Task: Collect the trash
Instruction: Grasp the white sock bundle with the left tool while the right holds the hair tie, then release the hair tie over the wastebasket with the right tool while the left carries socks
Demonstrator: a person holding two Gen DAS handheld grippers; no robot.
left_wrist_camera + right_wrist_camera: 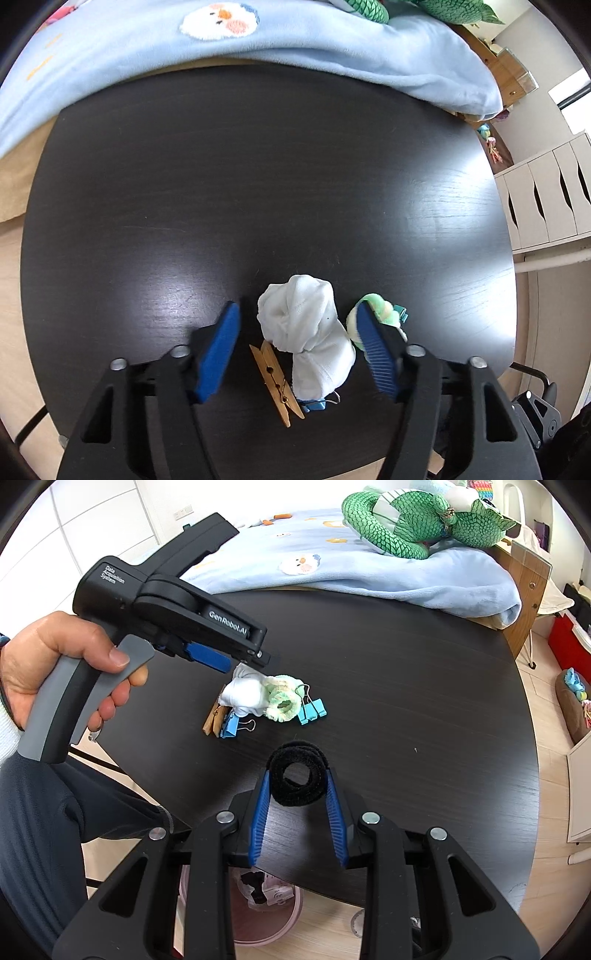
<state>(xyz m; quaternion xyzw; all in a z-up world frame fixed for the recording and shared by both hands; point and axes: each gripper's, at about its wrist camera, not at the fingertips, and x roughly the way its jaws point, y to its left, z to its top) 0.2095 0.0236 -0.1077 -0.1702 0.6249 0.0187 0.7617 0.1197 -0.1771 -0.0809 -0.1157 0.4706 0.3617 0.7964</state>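
My left gripper [297,315] is open, its blue pads on either side of a white crumpled tissue wad [306,328] on the dark round table [258,177]. A wooden clothespin [275,382] and a blue binder clip [314,404] lie beside the wad; a green-white fuzzy scrunchie [376,306] sits behind the right pad. In the right wrist view the left gripper [236,664] hovers over the wad [245,694]. My right gripper [297,775] is shut on a black velcro roll [297,779], held above the table's near edge.
A pink trash bin [266,908] with some trash inside stands on the floor below the table's near edge. Another blue binder clip [312,709] lies right of the scrunchie [282,699]. A blue blanket [369,565] and a green plush snake [406,520] lie beyond the table.
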